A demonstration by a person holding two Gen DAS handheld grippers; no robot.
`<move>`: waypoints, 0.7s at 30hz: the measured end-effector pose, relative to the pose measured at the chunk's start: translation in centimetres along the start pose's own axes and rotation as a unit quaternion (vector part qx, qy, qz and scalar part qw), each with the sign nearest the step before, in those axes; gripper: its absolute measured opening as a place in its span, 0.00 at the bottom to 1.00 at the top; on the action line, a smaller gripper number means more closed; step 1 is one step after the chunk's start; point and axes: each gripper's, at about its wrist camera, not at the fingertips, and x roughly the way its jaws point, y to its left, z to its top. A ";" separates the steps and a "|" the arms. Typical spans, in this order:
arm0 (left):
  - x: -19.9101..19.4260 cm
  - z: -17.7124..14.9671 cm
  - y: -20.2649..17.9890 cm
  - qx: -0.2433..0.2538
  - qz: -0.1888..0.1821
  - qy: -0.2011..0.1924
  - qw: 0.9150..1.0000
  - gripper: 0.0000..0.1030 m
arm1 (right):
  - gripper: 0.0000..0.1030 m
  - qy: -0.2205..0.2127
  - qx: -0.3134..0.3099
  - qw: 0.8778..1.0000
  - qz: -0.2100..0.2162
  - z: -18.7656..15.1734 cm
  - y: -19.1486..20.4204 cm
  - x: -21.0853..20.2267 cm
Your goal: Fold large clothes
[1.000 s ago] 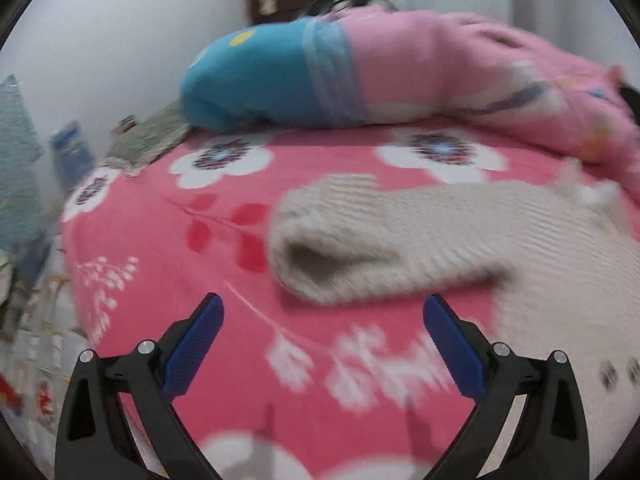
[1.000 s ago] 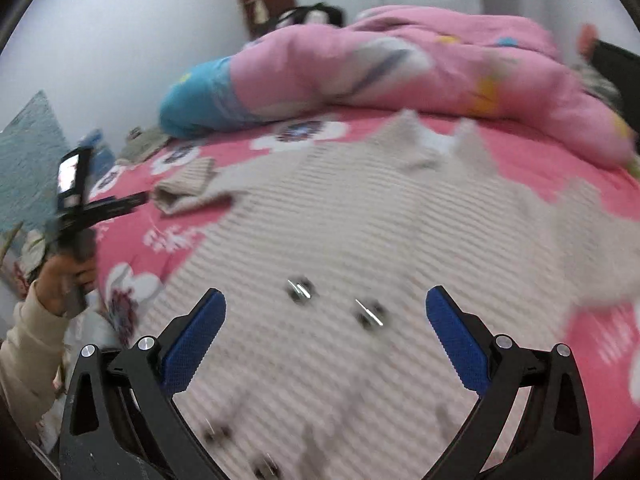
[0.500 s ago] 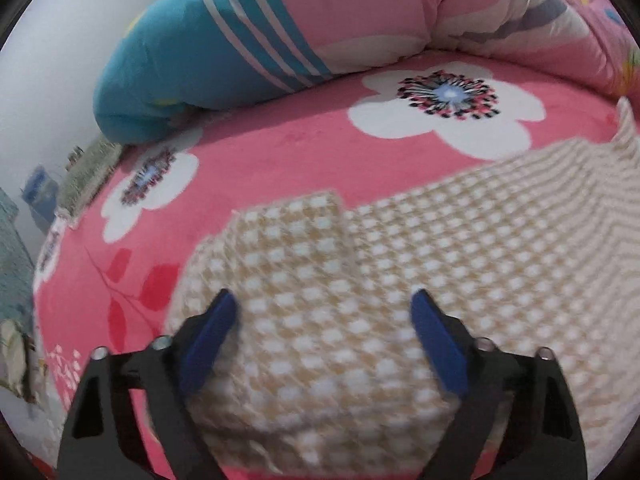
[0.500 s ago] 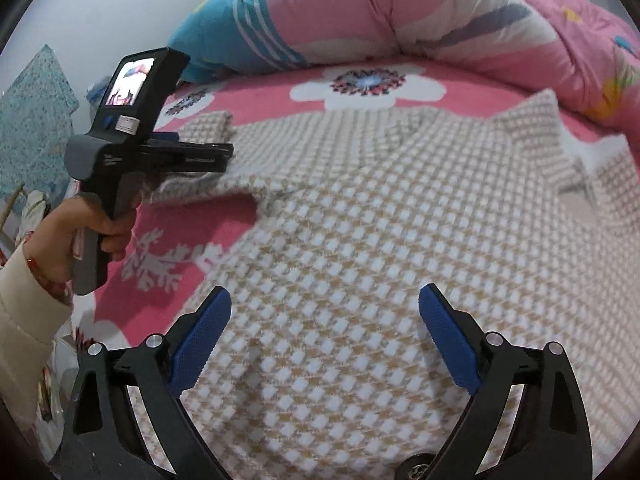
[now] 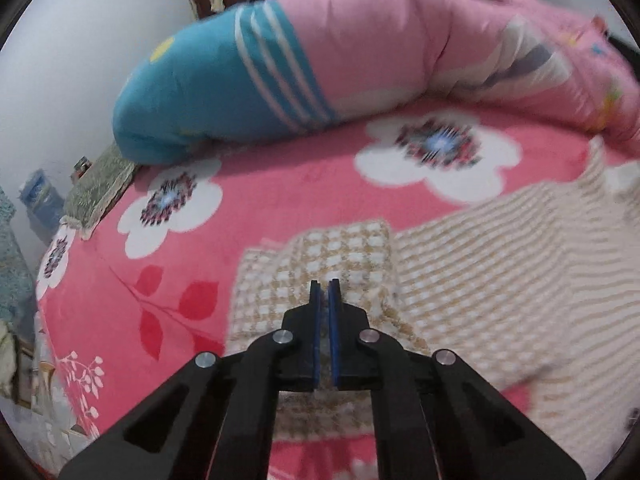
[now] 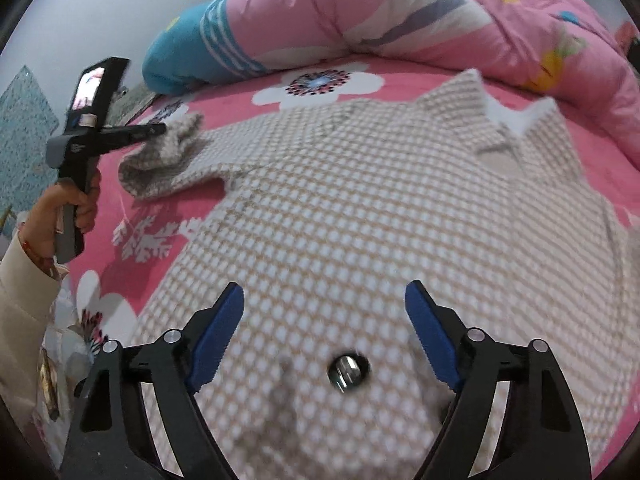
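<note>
The shirt (image 6: pixel 360 208) lies spread flat on the bed (image 6: pixel 168 208), its collar toward the far edge where the quilt (image 6: pixel 400 12) is piled, and it covers most of the middle of the bed. No fold is visible yet, so the task seems to be at its very start: only the first sleeve is taken, and the sleeves, the sides and the body are all left to fold. The left gripper (image 5: pixel 325 288) has its jaws together, clamped on the cuff of the sleeve (image 5: pixel 320 256) near the left edge of the bed; in the right wrist view the cloth there is bunched and a little lifted at the tips. The hand (image 6: pixel 68 208) holds this tool by its handle, and it points forward and downward toward the sleeve. The right gripper (image 6: pixel 324 312) hangs over the lower front of the shirt, near a metal button (image 6: pixel 347 368), and points steeply down. Its jaws are apart but closing, with cloth below them and nothing pressed between the pads yet. Probably it will take the hem or side next.
</note>
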 end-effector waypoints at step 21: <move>-13.0 -6.8 -20.9 0.070 -0.298 -0.037 0.951 0.72 | 0.75 0.009 0.148 0.989 0.006 -7.4 -8.7 -7.7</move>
